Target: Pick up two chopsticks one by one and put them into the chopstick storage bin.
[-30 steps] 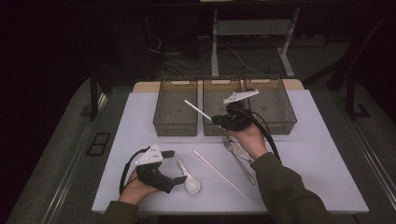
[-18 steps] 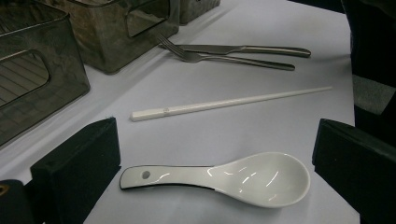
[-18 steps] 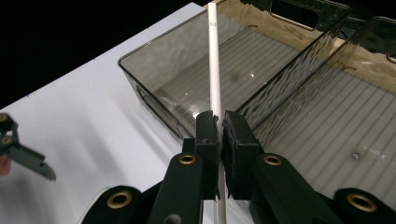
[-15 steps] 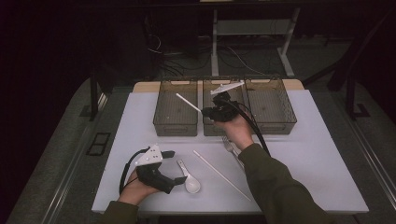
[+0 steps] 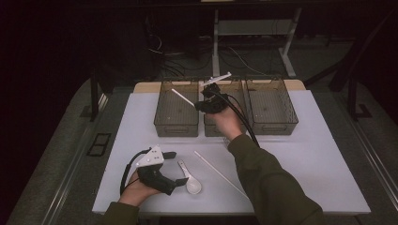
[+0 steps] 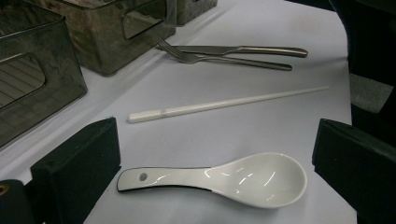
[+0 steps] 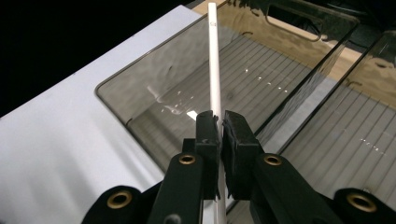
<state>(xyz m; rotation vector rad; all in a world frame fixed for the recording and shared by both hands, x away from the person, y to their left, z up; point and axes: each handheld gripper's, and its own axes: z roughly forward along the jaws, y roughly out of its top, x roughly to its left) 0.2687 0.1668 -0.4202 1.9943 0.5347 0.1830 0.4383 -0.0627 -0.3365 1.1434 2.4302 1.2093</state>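
My right gripper (image 5: 202,104) is shut on a white chopstick (image 5: 182,97) and holds it in the air over the left bin (image 5: 177,123). In the right gripper view the chopstick (image 7: 214,60) rises from between the closed jaws of my right gripper (image 7: 219,125), above the ribbed floor of the left bin (image 7: 140,93). My left gripper (image 5: 176,168) rests open near the table's front edge. A white ceramic spoon (image 6: 224,179) lies on the table between its jaws, untouched, and the left gripper (image 6: 219,140) straddles it. A second chopstick (image 6: 224,103) lies just beyond.
Three smoky clear bins stand in a row at the back: left, middle (image 5: 217,130) and right (image 5: 272,124). A steel fork (image 6: 219,59) and knife (image 6: 243,49) lie side by side beyond the loose chopstick (image 5: 220,171). The white table (image 5: 319,159) has free room at the right.
My right gripper has carried the chopstick away from me and to the left, from in front of the middle bin to over the left bin. The left gripper has stayed put.
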